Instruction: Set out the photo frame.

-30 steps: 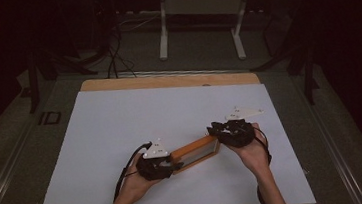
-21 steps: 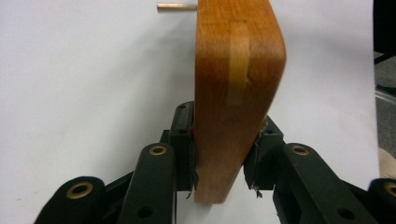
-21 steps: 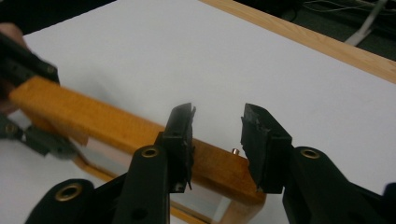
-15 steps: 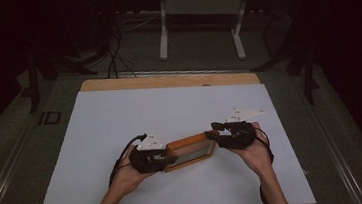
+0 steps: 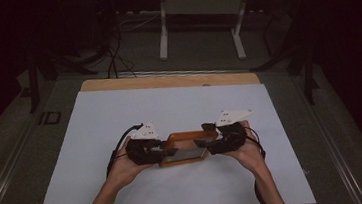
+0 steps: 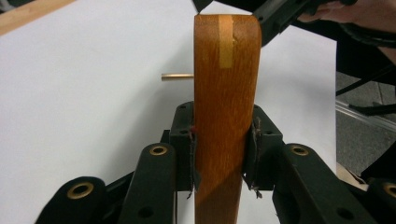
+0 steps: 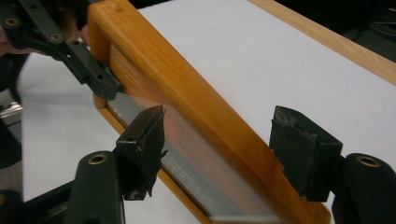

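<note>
While left gripper (image 6: 223, 156) is clamped on frame (image 6: 227, 93) end, holding it just above table (image 5: 120, 113), right gripper (image 7: 224, 156) jaws have just been opening, apart w/ frame between.

Wooden frame (image 5: 186, 148) above table (image 5: 95, 120), between tongs.

The room is dim, and most of the light falls on the table (image 5: 117, 83), whose wooden top carries a large white sheet (image 5: 169, 108) with the wood showing along the far edge. Beyond it, grey carpeted floor (image 5: 204, 54) runs into darkness. A white metal stand (image 5: 199, 10) with two legs rests there, and black cables (image 5: 114, 53) trail across the floor at the left.
</note>
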Demonstrator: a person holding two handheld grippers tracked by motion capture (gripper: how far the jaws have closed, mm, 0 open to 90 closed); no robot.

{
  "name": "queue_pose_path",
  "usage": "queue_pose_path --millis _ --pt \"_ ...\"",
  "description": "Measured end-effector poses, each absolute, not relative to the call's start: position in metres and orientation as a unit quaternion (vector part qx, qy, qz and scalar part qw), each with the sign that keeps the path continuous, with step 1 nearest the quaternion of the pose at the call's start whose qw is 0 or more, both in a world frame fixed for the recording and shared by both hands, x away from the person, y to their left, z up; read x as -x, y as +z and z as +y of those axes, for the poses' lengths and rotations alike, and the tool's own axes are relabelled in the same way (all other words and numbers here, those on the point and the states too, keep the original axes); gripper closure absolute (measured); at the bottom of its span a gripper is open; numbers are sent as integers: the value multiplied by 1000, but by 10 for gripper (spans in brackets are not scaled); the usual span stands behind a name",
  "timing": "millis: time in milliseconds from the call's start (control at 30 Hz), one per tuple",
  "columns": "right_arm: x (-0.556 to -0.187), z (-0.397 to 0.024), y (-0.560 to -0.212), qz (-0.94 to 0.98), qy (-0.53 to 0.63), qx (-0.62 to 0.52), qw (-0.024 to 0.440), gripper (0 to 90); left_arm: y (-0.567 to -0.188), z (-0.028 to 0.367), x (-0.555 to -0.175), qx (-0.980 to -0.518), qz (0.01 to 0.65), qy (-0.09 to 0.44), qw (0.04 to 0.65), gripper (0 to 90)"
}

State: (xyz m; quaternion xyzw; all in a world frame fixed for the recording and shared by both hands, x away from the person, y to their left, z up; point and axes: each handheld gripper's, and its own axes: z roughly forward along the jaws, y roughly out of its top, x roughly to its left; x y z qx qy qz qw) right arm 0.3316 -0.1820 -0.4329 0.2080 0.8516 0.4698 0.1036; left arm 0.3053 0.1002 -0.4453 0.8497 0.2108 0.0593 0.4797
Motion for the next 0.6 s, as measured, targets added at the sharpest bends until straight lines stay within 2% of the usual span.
queue_pose_path --millis 233,333,433,600 --pt "-335 -165 -431 863 471 -162 82 310 -438 104 -304 -845 183 54 499 691" --pt "-332 -158 -433 875 457 -142 72 379 -438 105 -305 -843 181 54 503 691" --pt "-329 -160 -433 876 452 -142 88 454 -438 105 -305 -842 181 61 504 687" --pt "-328 -167 -432 878 453 -134 84 549 -439 106 -307 -836 193 68 510 654"
